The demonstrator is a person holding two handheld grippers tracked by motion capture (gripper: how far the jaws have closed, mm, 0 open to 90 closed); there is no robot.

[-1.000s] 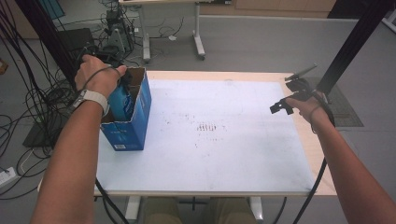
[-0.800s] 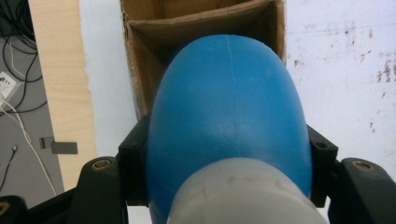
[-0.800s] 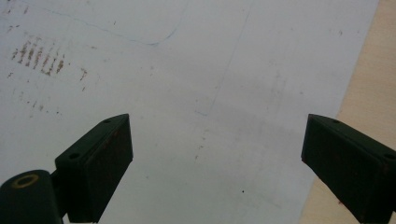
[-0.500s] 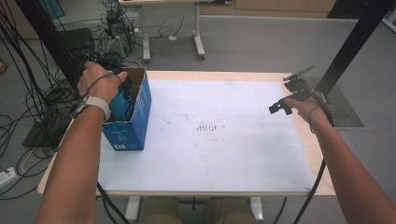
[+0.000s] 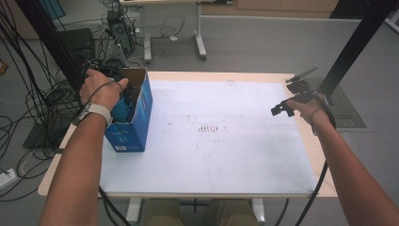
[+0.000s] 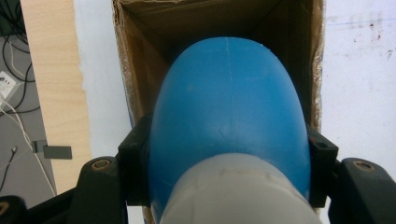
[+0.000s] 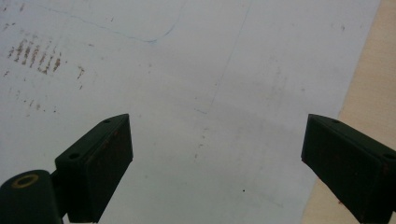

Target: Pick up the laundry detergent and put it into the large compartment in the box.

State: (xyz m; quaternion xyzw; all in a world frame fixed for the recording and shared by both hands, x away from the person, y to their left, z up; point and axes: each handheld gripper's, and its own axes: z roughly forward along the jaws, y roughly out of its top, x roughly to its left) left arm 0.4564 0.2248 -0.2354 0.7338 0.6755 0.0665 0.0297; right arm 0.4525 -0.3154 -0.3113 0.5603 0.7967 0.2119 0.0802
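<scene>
A white sheet [image 5: 221, 136] covers most of the table [image 5: 320, 165], which carries an open blue cardboard box [image 5: 136, 122] at its far left; inside the box's mouth sits a rounded blue object [image 6: 229, 112] with a grey end, clamped on both sides by the left gripper [image 6: 229, 154]; at the right edge the right gripper [image 7: 217, 158] hovers over the bare sheet, its jaws spread wide with nothing between them.
</scene>
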